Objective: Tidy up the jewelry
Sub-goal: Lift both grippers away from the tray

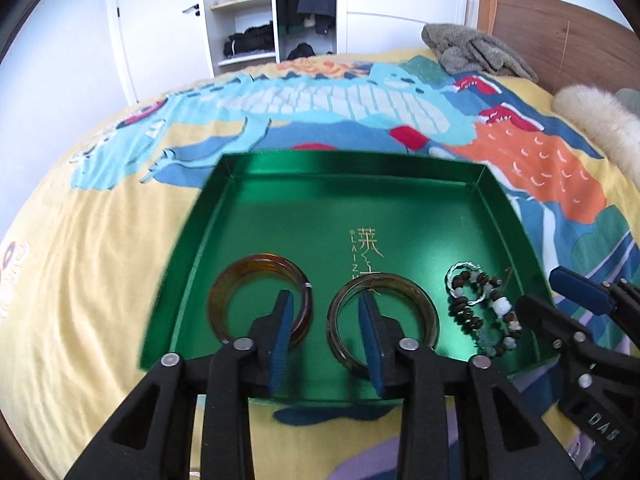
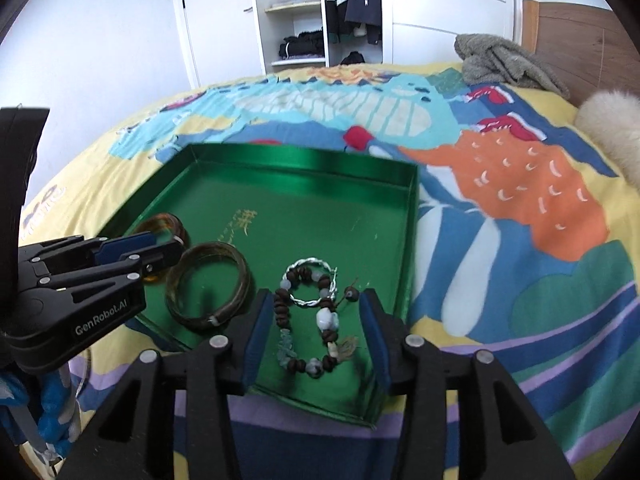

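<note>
A green tray point(image 1: 280, 200) point(image 2: 400, 208) lies on the bed. In it are an amber bangle point(image 1: 228, 280) point(image 2: 160, 220), a darker bangle point(image 1: 424, 304) point(image 2: 236, 268), a beaded bracelet point(image 1: 476, 312) point(image 2: 320, 320) and a twisted silver ring point(image 1: 460, 276) point(image 2: 312, 264). My left gripper point(image 1: 326, 312) point(image 2: 160, 248) is open and empty, hovering low over the two bangles, one finger above each. My right gripper point(image 2: 312, 316) point(image 1: 560, 296) is open and empty, its fingers straddling the beaded bracelet above the tray's near right part.
The bed has a colourful patterned cover point(image 1: 100, 240) point(image 2: 520, 220). A grey towel point(image 1: 476, 52) point(image 2: 508, 60) and a furry cushion point(image 1: 600, 120) point(image 2: 612, 128) lie by the wooden headboard point(image 1: 560, 28). An open wardrobe point(image 1: 256, 12) stands behind.
</note>
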Demonstrator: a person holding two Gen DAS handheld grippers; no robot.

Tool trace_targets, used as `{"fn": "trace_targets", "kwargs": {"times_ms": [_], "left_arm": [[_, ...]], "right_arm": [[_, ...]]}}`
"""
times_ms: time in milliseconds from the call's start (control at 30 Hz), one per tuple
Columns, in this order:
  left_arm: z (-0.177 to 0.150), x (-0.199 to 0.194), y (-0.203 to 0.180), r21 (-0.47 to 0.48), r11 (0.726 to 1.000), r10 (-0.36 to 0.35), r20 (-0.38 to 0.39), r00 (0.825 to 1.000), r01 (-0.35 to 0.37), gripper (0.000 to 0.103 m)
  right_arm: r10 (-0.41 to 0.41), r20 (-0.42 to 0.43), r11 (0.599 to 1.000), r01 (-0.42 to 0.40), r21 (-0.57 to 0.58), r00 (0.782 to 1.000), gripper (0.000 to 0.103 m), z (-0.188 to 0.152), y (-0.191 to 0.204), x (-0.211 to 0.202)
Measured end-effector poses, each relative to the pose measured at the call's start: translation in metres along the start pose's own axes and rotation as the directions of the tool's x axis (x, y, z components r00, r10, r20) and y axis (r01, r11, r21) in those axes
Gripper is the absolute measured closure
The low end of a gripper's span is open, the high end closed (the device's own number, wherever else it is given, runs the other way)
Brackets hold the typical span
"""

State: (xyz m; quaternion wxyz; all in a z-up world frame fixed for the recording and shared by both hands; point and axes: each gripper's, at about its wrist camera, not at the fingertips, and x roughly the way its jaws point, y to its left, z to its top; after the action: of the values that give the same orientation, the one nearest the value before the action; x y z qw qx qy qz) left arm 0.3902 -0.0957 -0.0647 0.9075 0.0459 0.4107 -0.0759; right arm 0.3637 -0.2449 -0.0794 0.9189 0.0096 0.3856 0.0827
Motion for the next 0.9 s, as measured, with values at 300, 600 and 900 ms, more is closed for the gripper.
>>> {"fn": "trace_targets", "kwargs": {"times_ms": [300, 600, 900], "left_arm": [[-0.013, -0.108, 0.015, -0.017, 0.999, 0.035, 0.112, 0.993, -0.033, 0.049], [-0.061, -0.211, 0.025, -0.036, 0.998, 0.056, 0.177, 0.983, -0.050, 0.045], [-0.117, -0.275, 0.038, -0.066, 0.993, 0.106, 0.195, 0.975, -0.095, 0.043]], "right_arm": [[0.048, 0.150, 0.998, -0.052, 0.026, 0.987, 0.058, 0.001, 0.009, -0.110], [0.071, 0.246, 0.997, -0.074, 0.006, 0.967, 0.052, -0.032, 0.026, -0.215], [0.093, 0.254, 0.996, -0.092, -0.017, 0.963, 0.051, -0.082, 0.031, -0.274]]}}
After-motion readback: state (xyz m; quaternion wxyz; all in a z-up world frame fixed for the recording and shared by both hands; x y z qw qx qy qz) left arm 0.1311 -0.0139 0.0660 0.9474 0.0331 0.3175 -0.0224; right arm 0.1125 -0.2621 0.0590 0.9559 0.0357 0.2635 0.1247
